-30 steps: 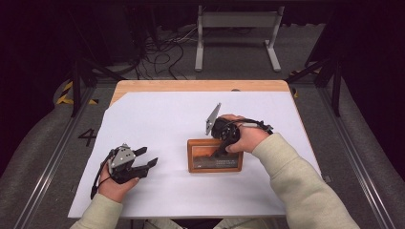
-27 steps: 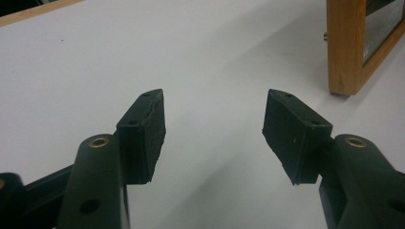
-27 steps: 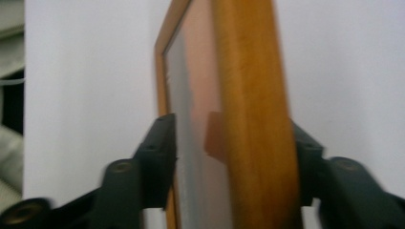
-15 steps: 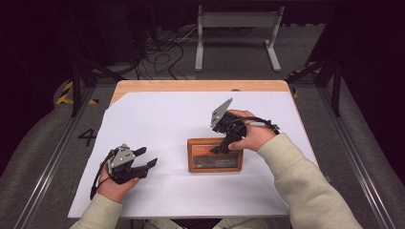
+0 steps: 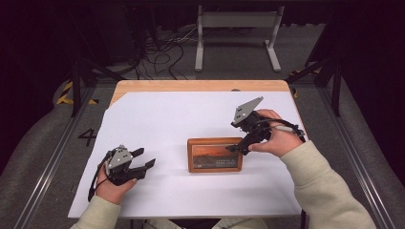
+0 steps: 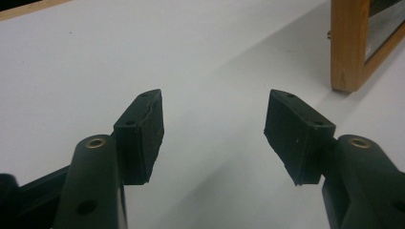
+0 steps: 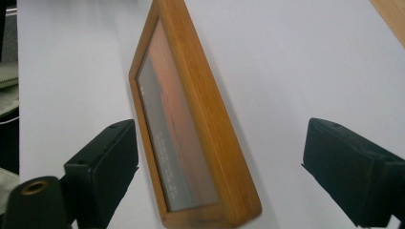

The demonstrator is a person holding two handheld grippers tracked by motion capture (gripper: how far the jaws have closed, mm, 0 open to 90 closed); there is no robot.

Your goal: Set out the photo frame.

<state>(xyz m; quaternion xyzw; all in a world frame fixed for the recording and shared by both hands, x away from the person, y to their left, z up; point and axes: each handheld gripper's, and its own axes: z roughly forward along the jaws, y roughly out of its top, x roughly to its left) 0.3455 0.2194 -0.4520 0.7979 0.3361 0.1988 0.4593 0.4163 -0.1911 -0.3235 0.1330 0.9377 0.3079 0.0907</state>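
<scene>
A wooden picture frame (image 5: 215,154) with an orange picture rests near the middle of the white table top (image 5: 181,119), its face toward the person's side. My right gripper (image 5: 237,147) hovers just off the frame's right end. Its jaws have just been opening and stand open. In the right gripper view the frame (image 7: 191,119) lies between the right gripper (image 7: 219,129) jaws, clear of both pads. My left gripper (image 5: 144,158) rests open on the table at the left. The left gripper (image 6: 215,100) has nothing between its jaws, and the frame's edge (image 6: 347,43) shows beyond them.
The white sheet covers a wooden table whose bare far edge (image 5: 200,86) shows. On the floor beyond the table stand a grey metal stand (image 5: 236,28) and loose cables (image 5: 162,52). Dark rails run along both sides of the table.
My right gripper has let go of the frame's top edge and drawn up and to the right. The frame and my left gripper have stayed put.
</scene>
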